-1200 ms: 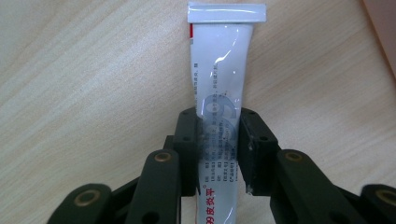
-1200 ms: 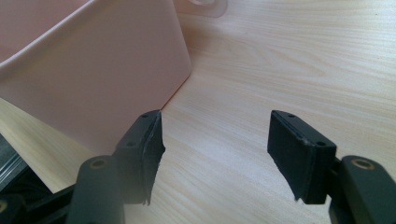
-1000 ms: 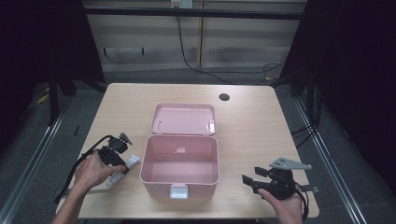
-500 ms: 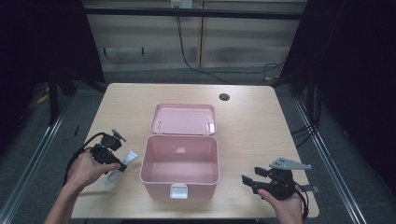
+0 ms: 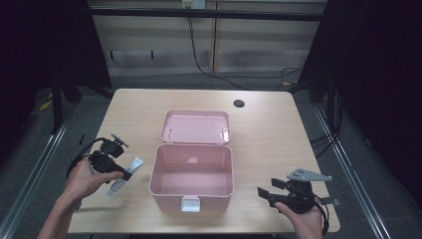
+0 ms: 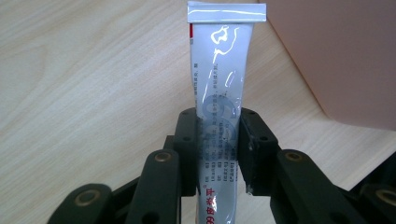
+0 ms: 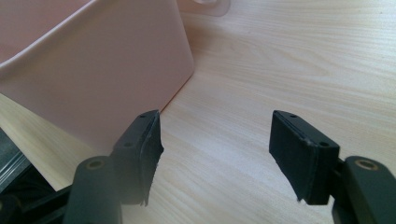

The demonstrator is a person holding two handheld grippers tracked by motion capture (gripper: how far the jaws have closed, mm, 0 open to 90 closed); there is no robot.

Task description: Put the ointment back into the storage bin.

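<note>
left gripper: jaws clamped on the tube, gripping it around its lower half; since a second ago it has drawn away from the box toward the table's left edge, carrying the tube with it
tube: silver-white, crimped end pointing away from the gripper; held just left of the box, apart from its wall, low over the table
change: the tube is now off to the side instead of close against the box wall, so it looks picked up and ready to swing over the rim
box: pink, open and empty, lid laid back flat; unmoved
right gripper: jaws wide, holding nothing, resting near the box's right front corner; same spot as before
next, by my reading: lift the tube over the left wall and let go inside
</note>
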